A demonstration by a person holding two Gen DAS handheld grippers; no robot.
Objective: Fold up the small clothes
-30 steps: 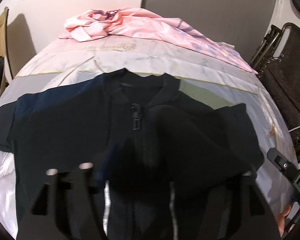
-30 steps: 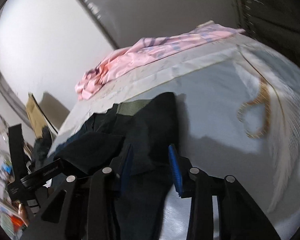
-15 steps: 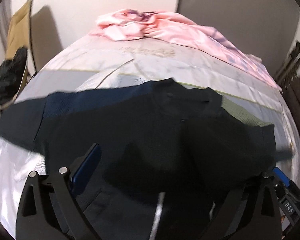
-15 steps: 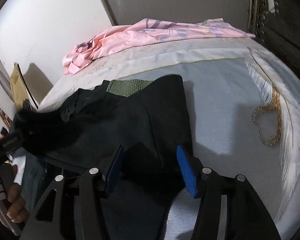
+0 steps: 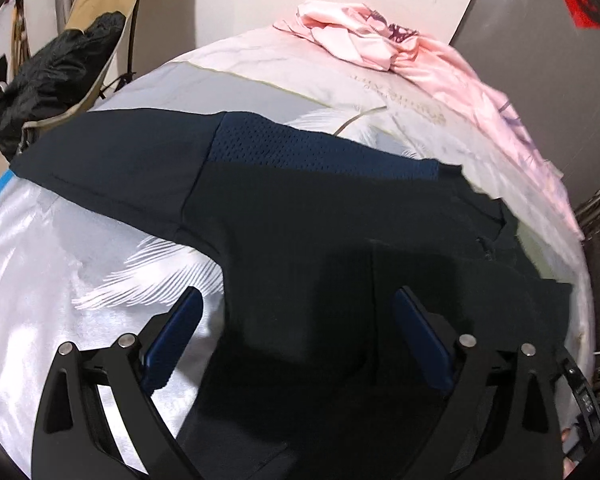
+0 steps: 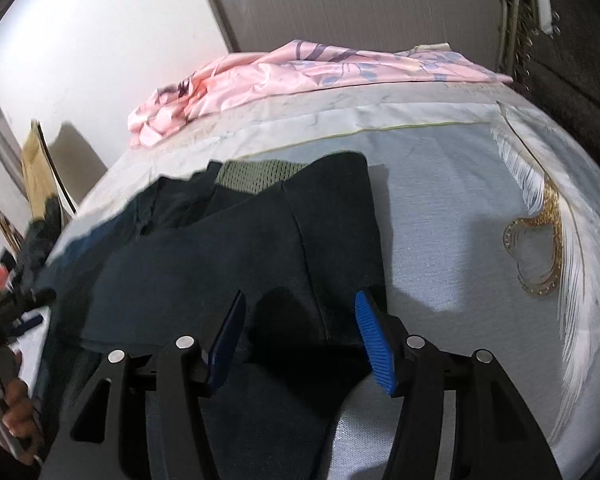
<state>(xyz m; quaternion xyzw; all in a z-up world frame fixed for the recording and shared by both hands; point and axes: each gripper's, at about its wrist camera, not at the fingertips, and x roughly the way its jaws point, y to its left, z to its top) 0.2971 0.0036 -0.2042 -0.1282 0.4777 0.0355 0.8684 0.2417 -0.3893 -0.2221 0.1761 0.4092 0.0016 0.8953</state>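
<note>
A small dark navy top (image 5: 284, 216) with a blue mesh shoulder panel (image 5: 300, 152) lies on the bed, its bottom part doubled over the chest. My left gripper (image 5: 296, 312) hovers open just above its near left side, nothing between the blue pads. In the right wrist view the same top (image 6: 228, 256) shows an olive mesh patch (image 6: 256, 174) near the collar. My right gripper (image 6: 300, 316) stands open over the garment's right sleeve edge, its pads apart and empty.
A crumpled pink cloth (image 5: 380, 44) lies at the far side of the bed, also seen as pink cloth (image 6: 300, 76). The bedspread (image 6: 480, 208) has a white feather print. A chair with dark clothing (image 5: 52, 76) stands left. A hand (image 6: 18, 420) shows at the left edge.
The left gripper let go of the dark fabric, opened wide and swung left. The right gripper opened wider and drew back slightly over the sleeve. The folded-up part now rests on the chest.
</note>
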